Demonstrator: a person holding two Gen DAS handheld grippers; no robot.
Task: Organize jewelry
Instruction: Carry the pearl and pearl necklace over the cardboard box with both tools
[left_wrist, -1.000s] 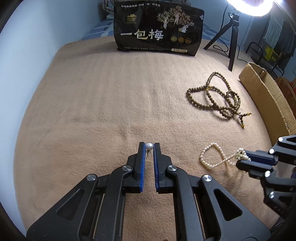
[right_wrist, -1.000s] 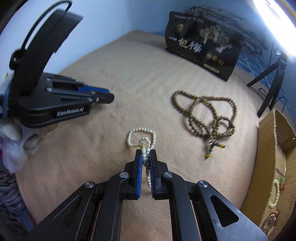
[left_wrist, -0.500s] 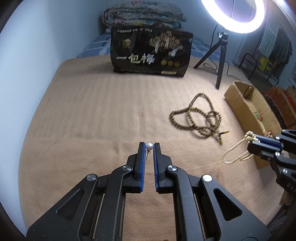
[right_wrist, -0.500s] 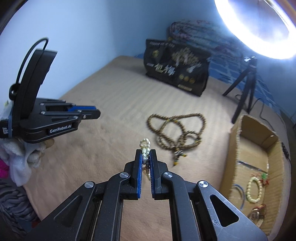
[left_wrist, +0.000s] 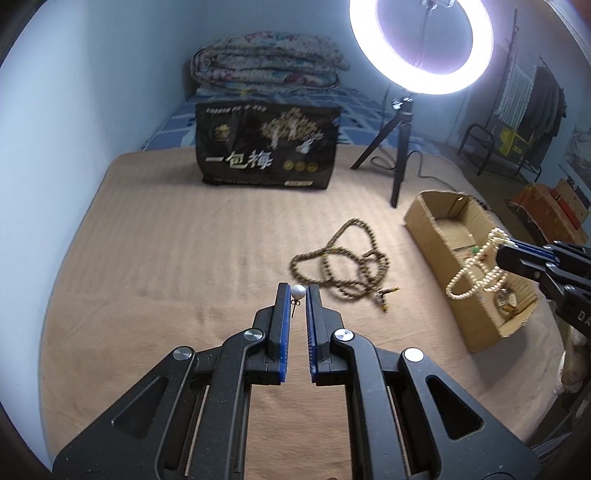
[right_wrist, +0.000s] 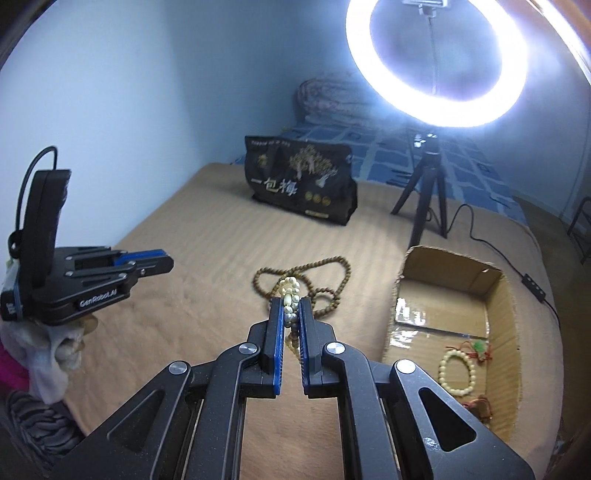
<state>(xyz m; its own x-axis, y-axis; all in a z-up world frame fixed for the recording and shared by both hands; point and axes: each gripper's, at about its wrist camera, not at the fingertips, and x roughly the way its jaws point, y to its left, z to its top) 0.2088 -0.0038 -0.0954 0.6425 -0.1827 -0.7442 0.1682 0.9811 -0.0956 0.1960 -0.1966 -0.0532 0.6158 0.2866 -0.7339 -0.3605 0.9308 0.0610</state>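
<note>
My left gripper (left_wrist: 297, 293) is shut on a pearl earring (left_wrist: 297, 291) and holds it above the tan blanket. My right gripper (right_wrist: 291, 306) is shut on a white pearl necklace (right_wrist: 290, 291); in the left wrist view the necklace (left_wrist: 476, 269) hangs from it over the cardboard box (left_wrist: 428, 225). A brown wooden bead necklace (left_wrist: 343, 262) lies on the blanket left of the box. The box (right_wrist: 506, 317) holds a cream bead bracelet (right_wrist: 456, 373) and other small pieces.
A black printed bag (left_wrist: 267, 151) stands at the back of the blanket. A ring light on a small tripod (left_wrist: 400, 155) stands behind the box, its cable trailing right. Folded quilts (left_wrist: 266, 70) lie beyond. The left gripper shows at the left in the right wrist view (right_wrist: 155, 260).
Both grippers have risen well above the blanket. The right gripper lifted the pearl necklace off the blanket and carried it right, over the cardboard box.
</note>
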